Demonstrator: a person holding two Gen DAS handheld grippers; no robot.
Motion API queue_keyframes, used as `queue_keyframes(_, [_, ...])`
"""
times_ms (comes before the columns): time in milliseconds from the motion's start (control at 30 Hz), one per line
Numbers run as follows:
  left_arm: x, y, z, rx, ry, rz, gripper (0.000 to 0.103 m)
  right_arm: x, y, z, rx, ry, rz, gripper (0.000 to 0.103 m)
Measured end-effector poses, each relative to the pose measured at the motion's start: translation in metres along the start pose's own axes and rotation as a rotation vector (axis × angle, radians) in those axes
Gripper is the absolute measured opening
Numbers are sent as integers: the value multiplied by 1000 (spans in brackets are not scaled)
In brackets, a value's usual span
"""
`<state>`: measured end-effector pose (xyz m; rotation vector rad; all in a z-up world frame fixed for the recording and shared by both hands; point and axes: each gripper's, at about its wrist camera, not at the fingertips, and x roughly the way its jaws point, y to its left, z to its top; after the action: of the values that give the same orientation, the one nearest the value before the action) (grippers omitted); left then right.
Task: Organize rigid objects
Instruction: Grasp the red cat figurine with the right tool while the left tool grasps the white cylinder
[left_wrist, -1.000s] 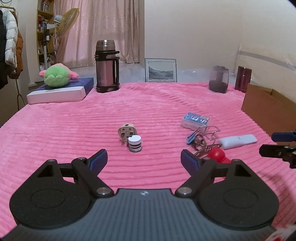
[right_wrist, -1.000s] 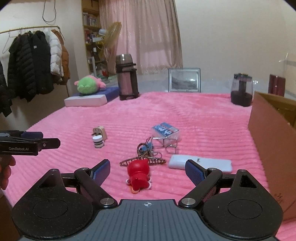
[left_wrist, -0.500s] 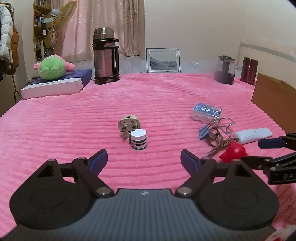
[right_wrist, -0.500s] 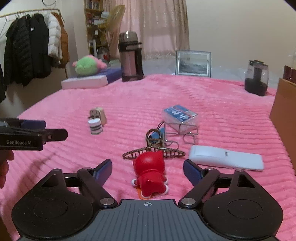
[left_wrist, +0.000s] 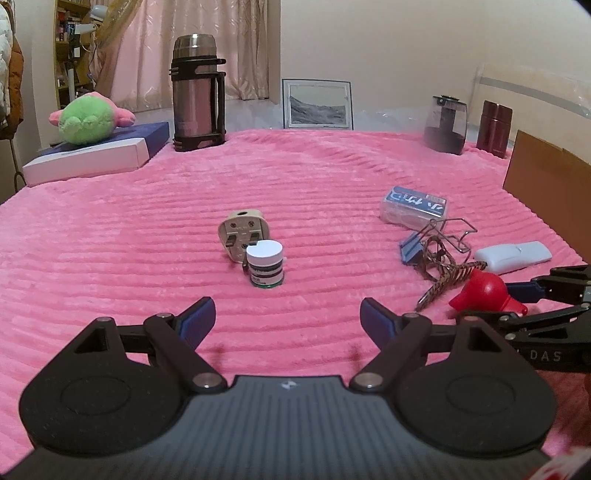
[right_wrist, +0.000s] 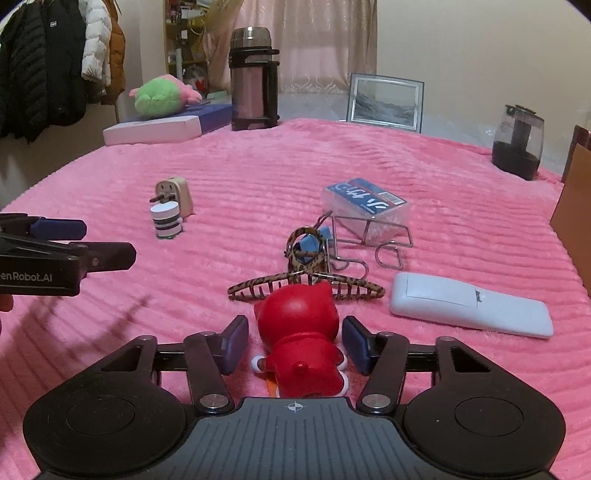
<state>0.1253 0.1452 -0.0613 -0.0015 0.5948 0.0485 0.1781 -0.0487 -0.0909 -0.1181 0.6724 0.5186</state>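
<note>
Left gripper (left_wrist: 287, 315) spread wide, empty, hovering low over pink blanket (left_wrist: 147, 240), aimed at plug (left_wrist: 242, 230) and jar (left_wrist: 265, 267) just ahead. Probably lined up for one of that pair. Plug tipped on its side, pins toward camera; jar upright, touching or nearly touching plug. Jar label banded dark and green, print too small to read. "enRobot.AI" legible in white on the left tool's side, seen from the right wrist.

Further right, a loose heap: blue clip (left_wrist: 410, 251) tangled with bent wire, leopard-print claw (right_wrist: 306, 284) lying flat against it.

Right gripper (right_wrist: 294, 332) narrowed about red figure (right_wrist: 295, 317), a blue pad close on each flank, slim gaps apparently left on both sides, so no firm grip judged yet. Figure face down on blanket, head toward claw and touching it. Likely next for lifting; risk of claw dragging along.

Beyond, clear card box (right_wrist: 365, 208) with blue and red label, script unreadable. White remote (right_wrist: 469, 306) flat, just right of figure. "DAS" readable on the right tool, from the left wrist. Brown carton (left_wrist: 543, 173) at far right edge, the likely destination.
</note>
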Motion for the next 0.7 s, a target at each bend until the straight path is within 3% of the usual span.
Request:
queue_keyframes(400, [12, -1, 9, 7, -1, 4, 82, -21, -5, 6, 54, -78, -6, 43])
queue_keyframes(700, [48, 3, 24, 18, 11, 30, 71, -26, -7, 31, 83, -155, -5, 42])
